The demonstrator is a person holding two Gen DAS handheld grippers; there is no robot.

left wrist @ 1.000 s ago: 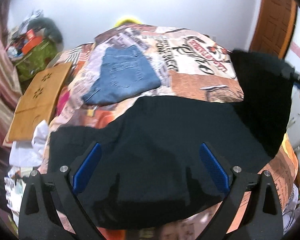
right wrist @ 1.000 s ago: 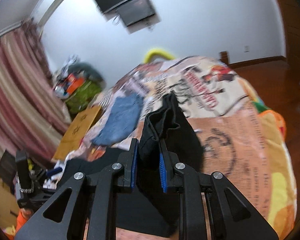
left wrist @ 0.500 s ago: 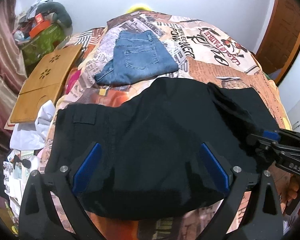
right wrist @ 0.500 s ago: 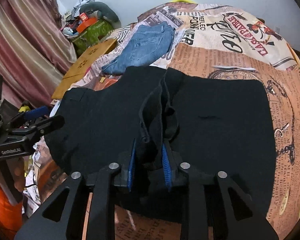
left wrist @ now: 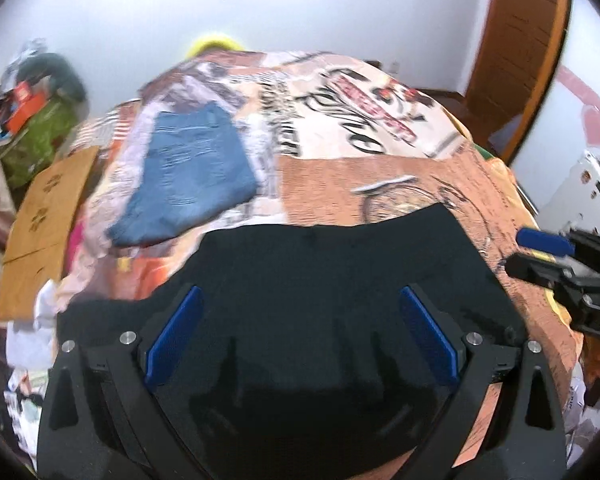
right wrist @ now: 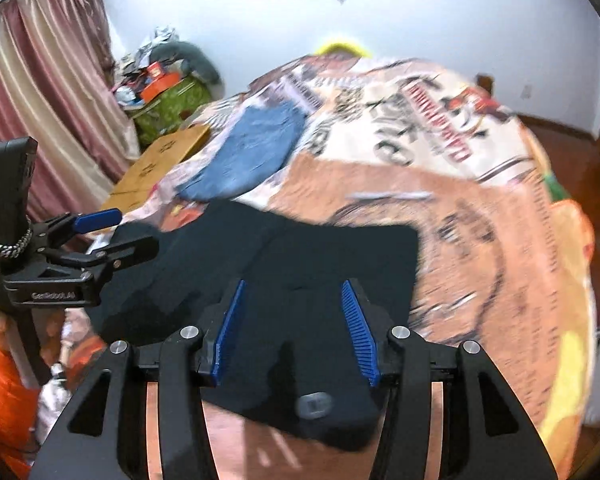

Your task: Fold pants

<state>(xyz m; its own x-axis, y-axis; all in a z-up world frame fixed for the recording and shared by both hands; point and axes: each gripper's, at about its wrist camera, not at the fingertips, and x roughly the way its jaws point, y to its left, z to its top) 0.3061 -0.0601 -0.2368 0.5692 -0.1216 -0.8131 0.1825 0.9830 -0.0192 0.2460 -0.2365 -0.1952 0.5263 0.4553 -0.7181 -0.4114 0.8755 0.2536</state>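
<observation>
Black pants [left wrist: 320, 280] lie folded flat on the bed's near part, also in the right wrist view [right wrist: 312, 264]. My left gripper [left wrist: 300, 332] is open and empty, just above the pants' near edge. My right gripper [right wrist: 296, 332] is open and empty over the pants' near right part. The right gripper also shows at the right edge of the left wrist view [left wrist: 540, 248]. The left gripper shows at the left of the right wrist view [right wrist: 112, 232], with its jaws apart.
Folded blue jeans [left wrist: 192, 176] lie farther back on the printed bedspread [left wrist: 380, 128]. A brown cardboard sheet [left wrist: 40, 208] lies at the bed's left side. Clutter and a green bag [right wrist: 168, 100] stand by the curtain. A wooden door [left wrist: 520, 40] is at right.
My right gripper has opened and let go of the black pants, which now lie flat and folded. Both grippers have pulled back and tilted up.
</observation>
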